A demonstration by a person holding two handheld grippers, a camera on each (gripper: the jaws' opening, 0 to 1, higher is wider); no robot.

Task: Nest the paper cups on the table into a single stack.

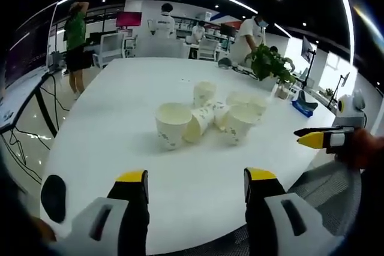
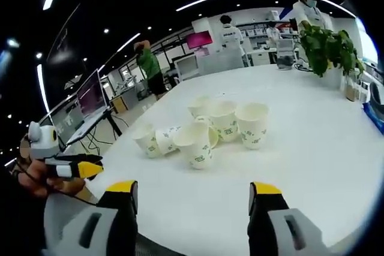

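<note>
A cluster of white paper cups [image 1: 207, 118] with small green print sits near the middle of the white counter [image 1: 114, 130], well apart from both tools. In the left gripper view, the near-left cup [image 1: 173, 124] stands upright with its mouth up, a tipped cup [image 1: 200, 123] lies just beside it on the right, and another upright cup [image 1: 204, 93] stands farther back. The left tool [image 1: 196, 187] hovers over the near edge of the counter with its yellow-tipped jaws spread wide and nothing between them. The right tool [image 2: 193, 197] is likewise wide apart and empty, above the counter's near edge. In the right gripper view, the left tool appears at the far left, held in a hand [image 2: 37, 175]. A potted plant [image 2: 327, 46] stands at the far right of the counter.
</note>
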